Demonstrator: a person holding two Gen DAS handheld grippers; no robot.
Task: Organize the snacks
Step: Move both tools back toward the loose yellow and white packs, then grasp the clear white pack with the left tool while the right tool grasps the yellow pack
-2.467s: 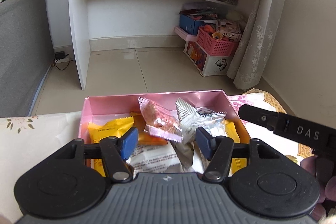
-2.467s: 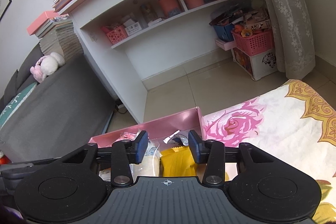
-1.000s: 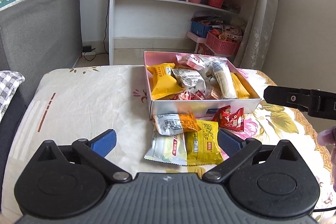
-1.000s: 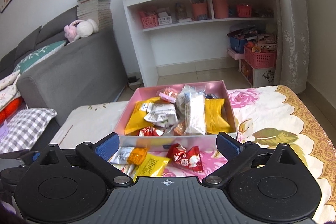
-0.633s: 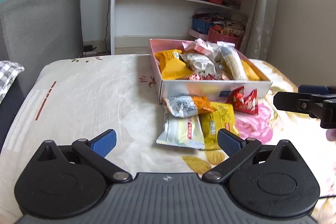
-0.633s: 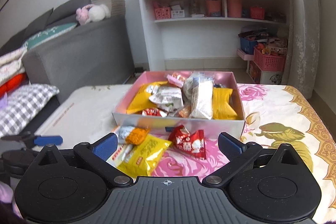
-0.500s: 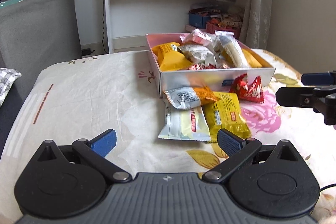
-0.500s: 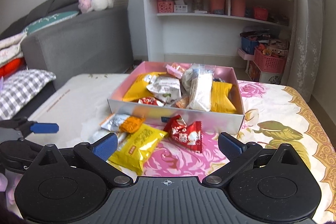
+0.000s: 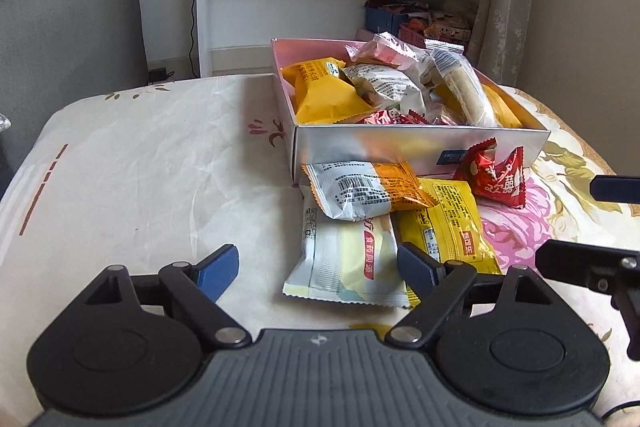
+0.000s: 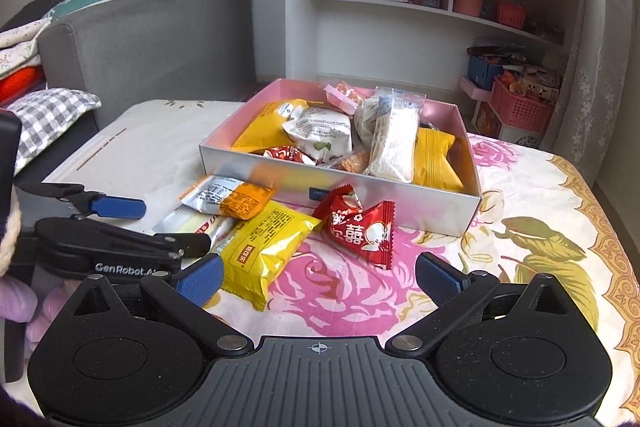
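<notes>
Four loose packets lie just in front of the box (image 10: 276,187). My left gripper (image 9: 316,269) and right gripper (image 10: 318,277) both gape wide, holding nothing. I would take the red packet (image 10: 362,227) by its crimped edge, lifting clear of the box wall.

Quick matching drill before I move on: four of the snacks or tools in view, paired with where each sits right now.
Things
1. red packet
2. yellow packet
3. clear bar
4. left gripper

Places
A. inside the box
B. open, over the white packet
C. on the cloth against the box front, right of the pile
D. on the cloth, beside the white packet

Pairs: 1-C, 2-D, 3-A, 4-B
</notes>
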